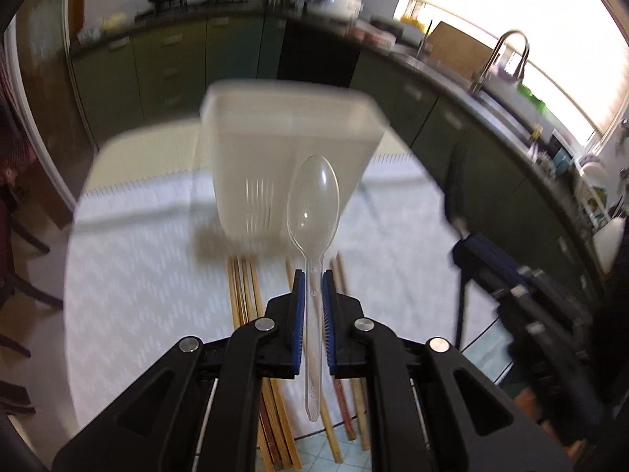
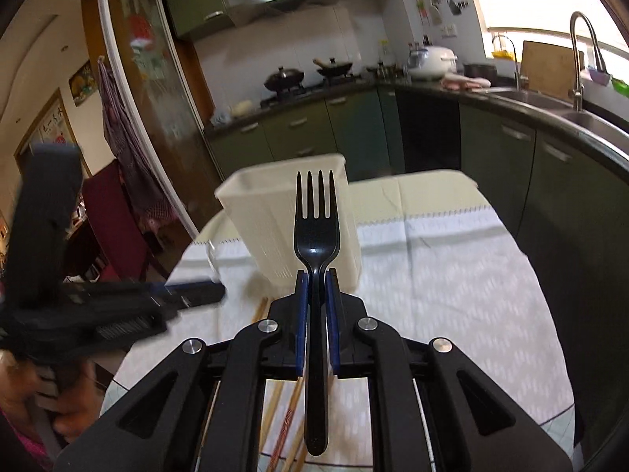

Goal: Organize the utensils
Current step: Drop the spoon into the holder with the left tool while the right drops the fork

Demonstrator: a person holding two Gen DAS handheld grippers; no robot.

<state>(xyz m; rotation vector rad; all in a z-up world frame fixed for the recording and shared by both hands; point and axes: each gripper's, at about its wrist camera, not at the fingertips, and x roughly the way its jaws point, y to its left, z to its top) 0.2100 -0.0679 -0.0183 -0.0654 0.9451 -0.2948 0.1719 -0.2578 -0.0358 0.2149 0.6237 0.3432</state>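
Note:
My left gripper (image 1: pixel 313 275) is shut on a clear plastic spoon (image 1: pixel 313 204), bowl pointing forward, held above the table just short of a translucent white utensil holder (image 1: pixel 291 149). My right gripper (image 2: pixel 316 275) is shut on a black plastic fork (image 2: pixel 316 228), tines forward, in front of the same holder (image 2: pixel 275 204). Several wooden chopsticks (image 1: pixel 245 299) lie on the table under the left gripper; they also show under the right gripper (image 2: pixel 275 409). The right gripper appears blurred at the right of the left wrist view (image 1: pixel 471 244), and the left gripper at the left of the right wrist view (image 2: pixel 188 295).
A round table with a white patterned cloth (image 1: pixel 137 275) carries everything. Green kitchen cabinets (image 2: pixel 491 145), a counter with a sink and tap (image 2: pixel 578 59) and a stove with pans (image 2: pixel 306 74) curve behind. A dark red chair (image 2: pixel 114 216) stands at the left.

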